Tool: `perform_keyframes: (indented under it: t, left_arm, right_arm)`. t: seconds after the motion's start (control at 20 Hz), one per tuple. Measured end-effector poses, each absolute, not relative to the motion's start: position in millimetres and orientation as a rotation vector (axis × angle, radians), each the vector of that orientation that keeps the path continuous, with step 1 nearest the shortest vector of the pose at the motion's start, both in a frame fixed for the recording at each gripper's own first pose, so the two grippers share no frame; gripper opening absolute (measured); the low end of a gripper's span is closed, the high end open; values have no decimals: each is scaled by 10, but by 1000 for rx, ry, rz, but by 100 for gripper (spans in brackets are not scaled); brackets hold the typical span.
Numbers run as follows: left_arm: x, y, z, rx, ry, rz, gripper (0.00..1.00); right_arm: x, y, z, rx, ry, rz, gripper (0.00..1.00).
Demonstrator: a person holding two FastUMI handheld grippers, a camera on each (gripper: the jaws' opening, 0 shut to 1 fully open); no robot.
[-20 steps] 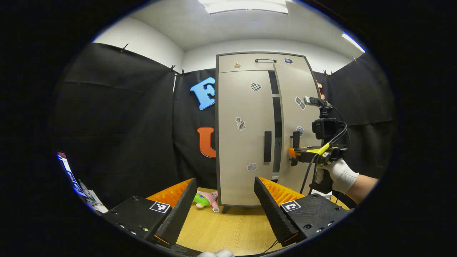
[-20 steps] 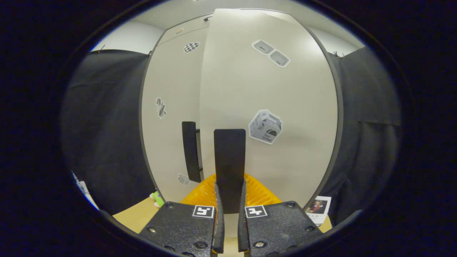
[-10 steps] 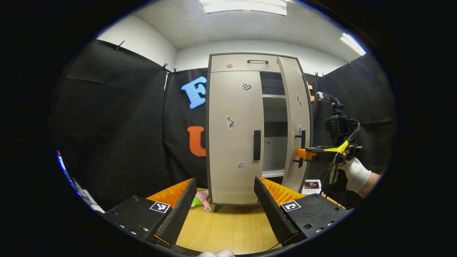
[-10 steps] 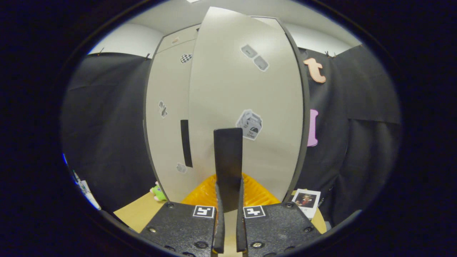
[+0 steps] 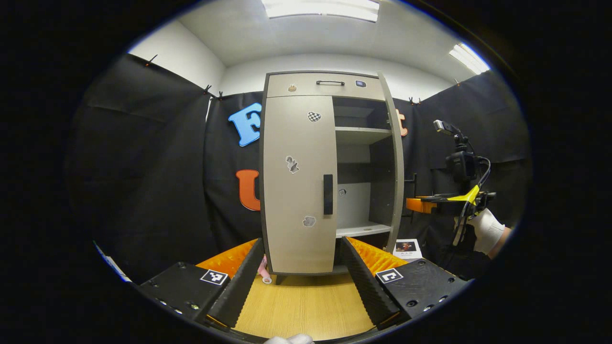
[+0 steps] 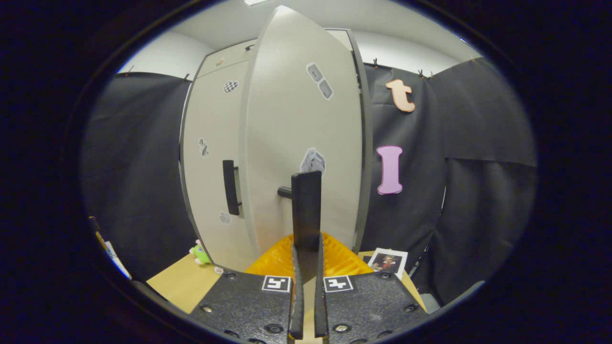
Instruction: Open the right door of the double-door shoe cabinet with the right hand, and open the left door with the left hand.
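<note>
Left gripper view is showing us the shoe cabinet standing at 12 o'clock on the wooden surface, its right door swung out nearly edge-on, shelves exposed, while its left door is sitting closed.

We are holding the right door's handle with the right gripper, its fingers pinched onto the black bar at 6 o'clock in the right gripper view. We judge the swing is nearly done. To finish well, we should be following the hinge's arc rather than pulling straight, so the bar does not twist out of the grip, and we should ease off before the door reaches its stop.

We are carrying the left gripper with its fingers spread wide and empty, well short of the cabinet. The left door's handle is waiting at 12 o'clock between them; we should be lining up to straddle that vertical bar squarely.
</note>
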State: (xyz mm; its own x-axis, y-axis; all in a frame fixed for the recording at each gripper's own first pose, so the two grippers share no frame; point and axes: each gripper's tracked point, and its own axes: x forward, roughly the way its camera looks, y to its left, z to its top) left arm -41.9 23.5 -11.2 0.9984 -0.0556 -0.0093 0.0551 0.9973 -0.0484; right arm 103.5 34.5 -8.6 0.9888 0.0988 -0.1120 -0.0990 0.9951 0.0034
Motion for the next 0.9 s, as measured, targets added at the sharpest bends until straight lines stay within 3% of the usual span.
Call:
perform_keyframes:
  t: [0.2, 0.9]
  left_arm:
    - [-366, 113, -99, -48, 11, -89, 96]
    - [-240, -53, -110, -68, 22, -127, 96]
  right_arm:
    - [958, 114, -89, 7, 108, 59, 6]
    - [902, -797, -122, 14, 108, -42, 4]
